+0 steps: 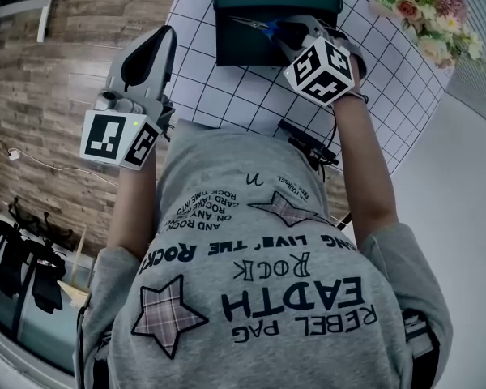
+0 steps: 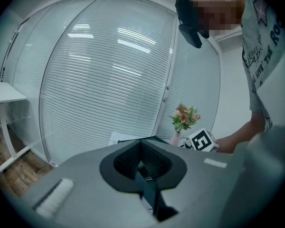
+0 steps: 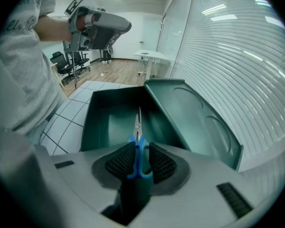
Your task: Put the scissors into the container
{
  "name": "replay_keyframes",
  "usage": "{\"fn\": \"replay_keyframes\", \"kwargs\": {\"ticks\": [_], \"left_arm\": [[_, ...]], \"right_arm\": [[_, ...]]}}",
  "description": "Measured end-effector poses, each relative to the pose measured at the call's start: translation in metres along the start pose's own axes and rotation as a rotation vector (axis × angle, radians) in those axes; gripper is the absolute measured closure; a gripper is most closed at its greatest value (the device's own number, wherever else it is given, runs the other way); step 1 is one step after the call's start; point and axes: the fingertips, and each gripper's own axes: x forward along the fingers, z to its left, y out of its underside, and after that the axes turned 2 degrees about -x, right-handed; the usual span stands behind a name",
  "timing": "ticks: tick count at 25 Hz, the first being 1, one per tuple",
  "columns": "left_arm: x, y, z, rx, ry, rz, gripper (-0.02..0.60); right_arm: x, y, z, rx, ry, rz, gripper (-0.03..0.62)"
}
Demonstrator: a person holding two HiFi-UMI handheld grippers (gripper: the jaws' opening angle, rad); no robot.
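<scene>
Over white gridded tabletop (image 1: 227, 96), right gripper (image 3: 138, 159) clamps blue-handled steel scissors (image 3: 137, 127), blades pointing ahead into dark green plastic container (image 3: 109, 120): lower first, then release; left gripper (image 2: 142, 164) jaws meet, empty.

**Three Cameras on One Table Corner**

The head camera looks steeply down over the person's chest onto the gridded table (image 1: 219, 96), with the container (image 1: 251, 47) near the frame's top.

The camera on the left gripper (image 2: 141, 146) sits off the table's edge and faces roughly level over its closed jaws toward a blind-covered glass wall (image 2: 109, 80).

The camera on the right gripper (image 3: 138, 146) looks along its jaws, past the scissors (image 3: 137, 124) pinched there, into the container close ahead.

Head and left views share the flowers (image 1: 429, 14) and the right gripper's marker cube (image 1: 322, 70). Head and right views share container, table and left gripper.
</scene>
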Motion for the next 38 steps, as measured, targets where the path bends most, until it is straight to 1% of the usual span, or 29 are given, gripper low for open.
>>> {"fn": "replay_keyframes", "kwargs": {"ticks": [6, 11, 13, 17, 20, 26, 32, 38], "left_arm": [[0.001, -0.013, -0.005, 0.032, 0.020, -0.040, 0.572], [0.003, -0.016, -0.006, 0.041, 0.020, -0.043, 0.572], [0.004, -0.017, -0.007, 0.044, 0.022, -0.043, 0.572], [0.003, -0.018, -0.010, 0.050, 0.030, -0.044, 0.572], [0.002, -0.021, -0.012, 0.054, 0.036, -0.048, 0.572], [0.003, -0.026, -0.019, 0.070, 0.060, -0.055, 0.572], [0.000, -0.032, -0.026, 0.089, 0.074, -0.065, 0.572], [-0.001, -0.036, -0.031, 0.103, 0.087, -0.074, 0.572]], "right_arm": [[-0.011, -0.010, -0.007, 0.054, 0.021, -0.052, 0.500], [-0.020, -0.017, -0.010, 0.100, 0.033, -0.101, 0.518], [-0.025, -0.019, -0.013, 0.125, 0.054, -0.126, 0.528], [-0.043, -0.025, -0.021, 0.194, 0.124, -0.204, 0.560], [-0.056, -0.028, -0.024, 0.238, 0.146, -0.249, 0.571], [-0.077, -0.032, -0.028, 0.308, 0.180, -0.311, 0.577], [-0.101, -0.037, -0.031, 0.333, 0.244, -0.379, 0.579], [-0.126, -0.036, -0.036, 0.388, 0.299, -0.441, 0.580]]}}
